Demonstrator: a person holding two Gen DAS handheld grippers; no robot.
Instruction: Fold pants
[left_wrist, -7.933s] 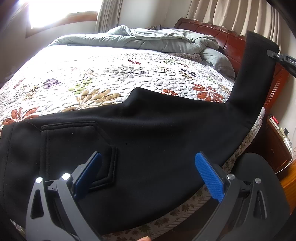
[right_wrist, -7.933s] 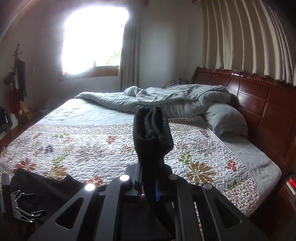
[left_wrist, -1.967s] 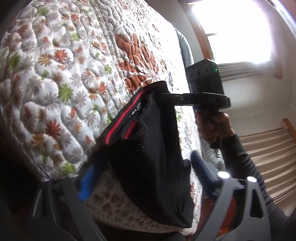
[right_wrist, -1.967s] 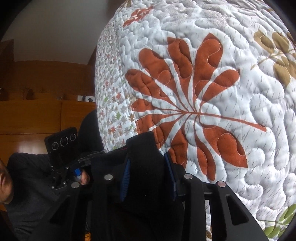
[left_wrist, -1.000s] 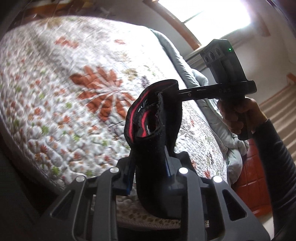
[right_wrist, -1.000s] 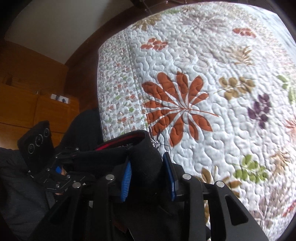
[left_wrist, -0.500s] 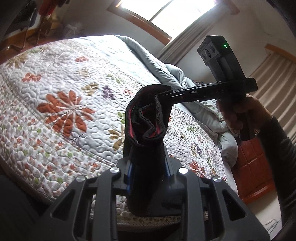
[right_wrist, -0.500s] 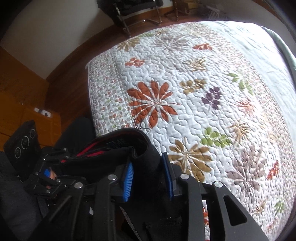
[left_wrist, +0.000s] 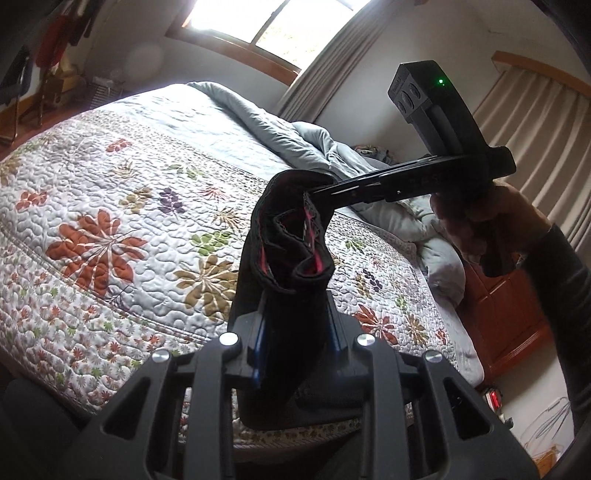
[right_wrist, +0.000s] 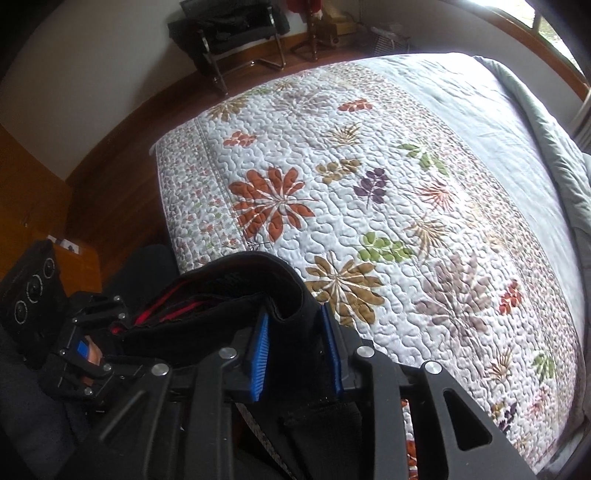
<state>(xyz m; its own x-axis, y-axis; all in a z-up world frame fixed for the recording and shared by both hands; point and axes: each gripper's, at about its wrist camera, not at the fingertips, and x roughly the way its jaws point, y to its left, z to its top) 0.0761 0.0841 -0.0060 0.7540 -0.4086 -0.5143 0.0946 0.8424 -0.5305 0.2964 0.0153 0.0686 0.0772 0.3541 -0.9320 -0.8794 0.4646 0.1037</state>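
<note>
Left wrist: left gripper (left_wrist: 295, 339) clamps black pants (left_wrist: 291, 258); right gripper (right_wrist: 295, 354) closing on them above quilt (right_wrist: 406, 184).

The black pants (left_wrist: 288, 258) hide the left gripper's blue pads (left_wrist: 258, 343) almost wholly, and their lower length drops out of sight behind the gripper bodies in both views. The bed (right_wrist: 406, 221) is cut off at the right wrist view's right edge.
</note>
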